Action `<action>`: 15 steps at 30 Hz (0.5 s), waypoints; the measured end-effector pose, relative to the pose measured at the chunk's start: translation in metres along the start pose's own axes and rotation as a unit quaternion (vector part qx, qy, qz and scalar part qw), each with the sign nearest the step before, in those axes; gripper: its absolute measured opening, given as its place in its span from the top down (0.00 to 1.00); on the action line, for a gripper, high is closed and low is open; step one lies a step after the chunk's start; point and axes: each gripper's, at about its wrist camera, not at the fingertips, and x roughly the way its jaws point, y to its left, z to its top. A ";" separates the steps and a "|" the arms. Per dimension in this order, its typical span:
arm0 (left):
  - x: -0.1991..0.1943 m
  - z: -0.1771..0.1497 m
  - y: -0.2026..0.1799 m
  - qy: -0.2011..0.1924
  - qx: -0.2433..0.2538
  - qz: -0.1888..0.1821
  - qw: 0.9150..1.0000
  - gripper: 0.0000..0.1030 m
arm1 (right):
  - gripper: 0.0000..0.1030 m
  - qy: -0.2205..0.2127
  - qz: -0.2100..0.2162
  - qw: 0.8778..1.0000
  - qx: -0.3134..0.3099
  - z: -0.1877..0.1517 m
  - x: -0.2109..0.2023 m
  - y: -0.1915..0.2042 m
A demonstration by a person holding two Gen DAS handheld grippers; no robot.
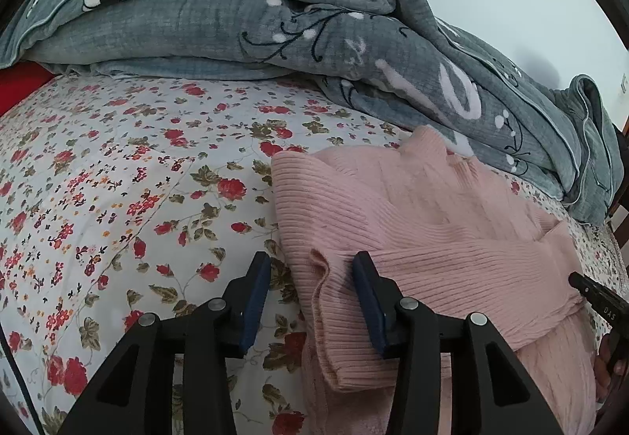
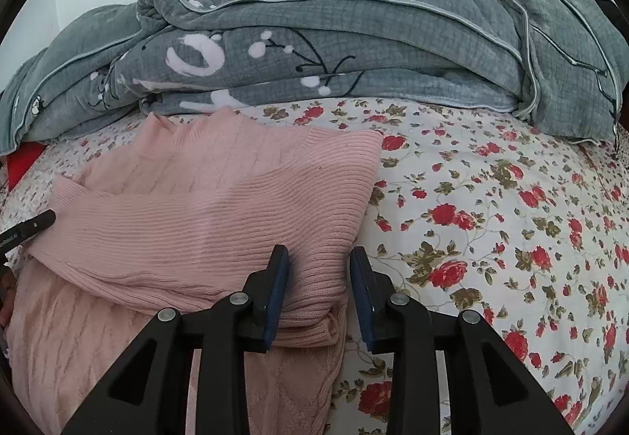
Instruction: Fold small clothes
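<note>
A pink ribbed knit sweater [image 1: 432, 230] lies on the floral bedsheet [image 1: 118, 179], its sleeves folded across the body. My left gripper [image 1: 312, 277] is open, its jaws on either side of the sweater's left folded edge and sleeve cuff. In the right wrist view the sweater [image 2: 204, 199] fills the left half. My right gripper [image 2: 319, 270] is open, its jaws astride the sweater's right folded edge. The other gripper's finger shows at each view's edge: the right one [image 1: 593, 297] and the left one [image 2: 27, 228].
A bulky grey patterned blanket [image 1: 275, 22] is heaped along the back of the bed and also shows in the right wrist view [image 2: 354, 53]. Floral sheet [image 2: 491, 218] spreads beside the sweater. A red item [image 1: 19, 89] sits at the far left.
</note>
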 end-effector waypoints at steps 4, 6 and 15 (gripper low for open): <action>0.000 0.000 -0.001 -0.001 0.001 0.004 1.000 0.56 | 0.68 0.000 -0.002 1.000 -0.001 0.000 0.000 0.000; 0.000 0.000 -0.001 -0.001 0.001 0.005 1.000 0.56 | 0.67 0.000 -0.002 1.000 -0.002 0.001 0.000 0.000; 0.000 0.000 -0.001 -0.001 0.001 0.007 1.000 0.55 | 0.65 0.000 -0.004 1.000 -0.005 0.001 0.000 0.001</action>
